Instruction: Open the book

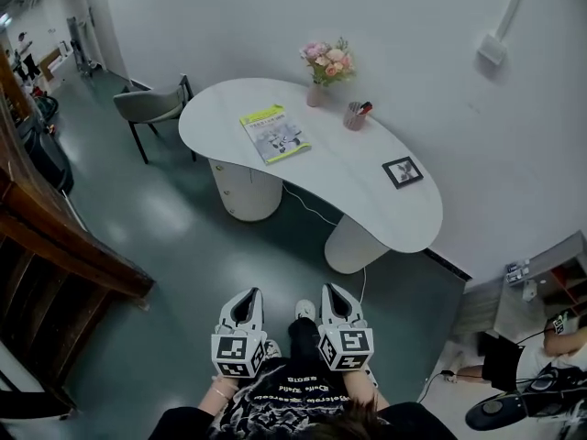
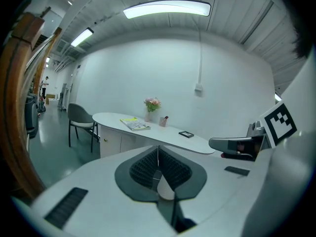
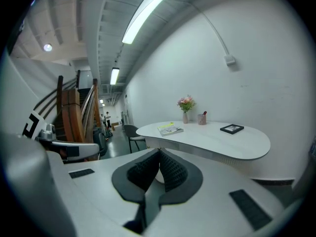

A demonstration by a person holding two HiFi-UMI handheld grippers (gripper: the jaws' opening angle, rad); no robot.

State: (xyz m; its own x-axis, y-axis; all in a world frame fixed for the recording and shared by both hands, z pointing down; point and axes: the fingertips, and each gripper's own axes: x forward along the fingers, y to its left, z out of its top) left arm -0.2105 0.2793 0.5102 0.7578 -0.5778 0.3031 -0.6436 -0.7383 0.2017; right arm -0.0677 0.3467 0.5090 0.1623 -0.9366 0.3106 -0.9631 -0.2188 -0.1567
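Book (image 1: 274,134) closed on desk (image 1: 367,191), upper centre, long axis slanting lower-right. My left gripper (image 1: 243,305), right gripper (image 1: 337,302) at bottom centre, jaws together, empty, well apart from it; left slightly nearer.

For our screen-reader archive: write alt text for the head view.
A closed book lies on a curved table, ahead of the person's left gripper and right gripper, both shut and empty. A flower vase, cup and picture frame share the table.
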